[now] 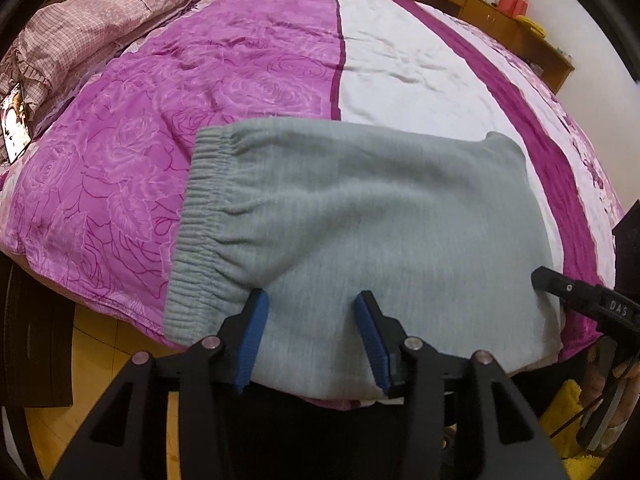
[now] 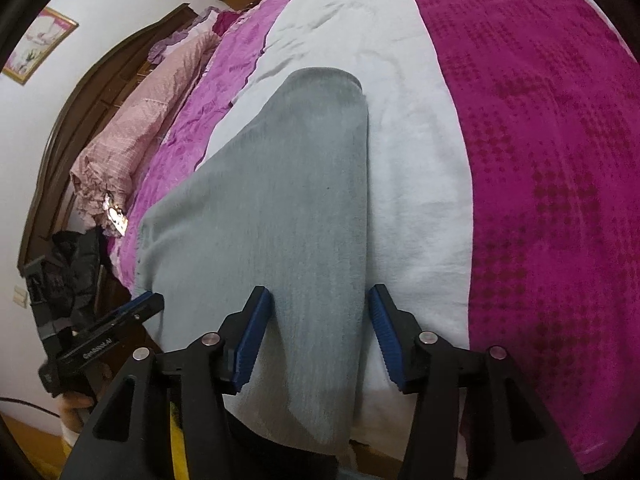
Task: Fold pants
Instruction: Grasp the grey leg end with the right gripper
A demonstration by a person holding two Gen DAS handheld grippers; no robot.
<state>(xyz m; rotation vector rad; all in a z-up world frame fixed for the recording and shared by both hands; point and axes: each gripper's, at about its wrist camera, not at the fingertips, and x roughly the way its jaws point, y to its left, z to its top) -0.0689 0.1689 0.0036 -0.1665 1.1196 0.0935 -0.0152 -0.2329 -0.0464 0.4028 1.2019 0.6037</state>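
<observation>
The grey pants (image 1: 352, 216) lie folded flat on the bed (image 1: 420, 64), near its front edge, the elastic waistband (image 1: 200, 216) over the purple rose-patterned part of the cover and the rest over the white stripe. Their near fold hangs slightly past the mattress edge. Beyond them the bed cover stretches wide and bare toward the pillows (image 1: 100, 20) and the wooden cabinets (image 1: 500, 12); wood floor (image 1: 92, 364) shows below the bed edge.

The left tool (image 1: 310, 300) is released, its blue pads spread apart over the near part of the pants by the waistband, gripping nothing. The right tool (image 2: 320, 300) is likewise released, its pads straddling the folded leg end: one over the grey cloth, the other just past its right edge above the white stripe.
</observation>
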